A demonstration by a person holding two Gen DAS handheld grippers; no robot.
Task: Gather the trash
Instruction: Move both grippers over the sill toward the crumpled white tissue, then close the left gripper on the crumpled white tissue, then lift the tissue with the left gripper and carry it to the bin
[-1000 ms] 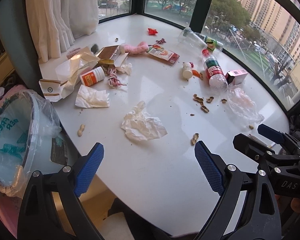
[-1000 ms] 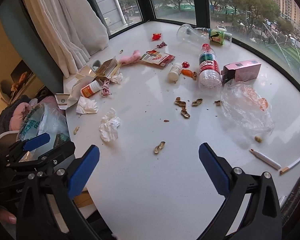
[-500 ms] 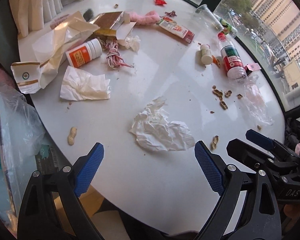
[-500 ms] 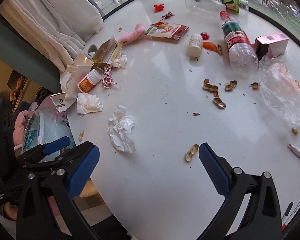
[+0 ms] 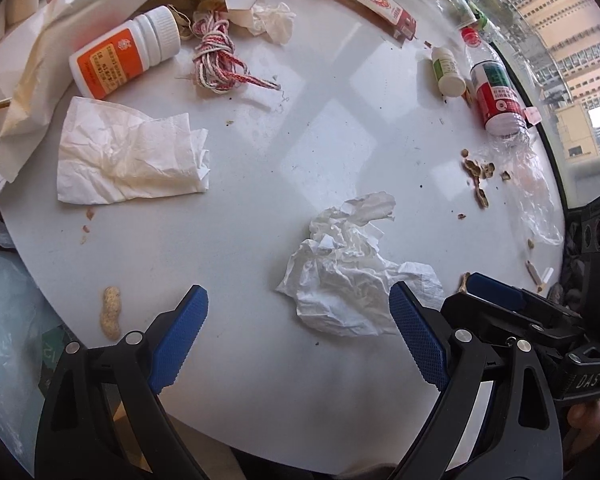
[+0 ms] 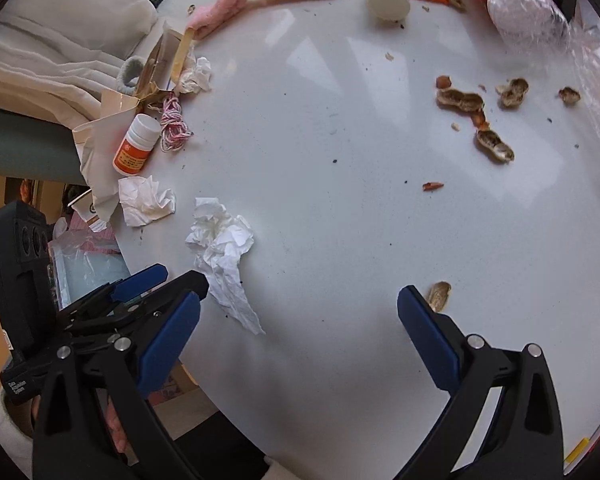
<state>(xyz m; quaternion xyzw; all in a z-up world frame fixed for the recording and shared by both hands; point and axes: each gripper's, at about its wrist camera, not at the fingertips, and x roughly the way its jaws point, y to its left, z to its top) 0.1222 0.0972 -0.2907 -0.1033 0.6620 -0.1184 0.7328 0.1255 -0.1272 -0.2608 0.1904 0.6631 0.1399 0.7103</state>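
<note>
My left gripper [image 5: 298, 336] hangs wide open and empty just short of the crumpled white tissue wad [image 5: 352, 268] on the round white table [image 5: 300, 140]; my right gripper [image 6: 300, 334] is equally wide, a split peanut shell [image 6: 439, 295] at its right pad. The loose wad could slide or tear if I catch only an edge. A whole peanut [image 5: 110, 312] lies left of the wad and a flat tissue [image 5: 128, 158] beyond it; nothing blocks my approach.

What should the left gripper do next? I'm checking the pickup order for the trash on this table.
Probably ease the left gripper forward and down so the crumpled tissue sits between its open fingers, then close. The tissue lies just ahead, nearer the right-hand finger, nothing is held yet, and the right gripper is open beside it near a peanut shell.
</note>
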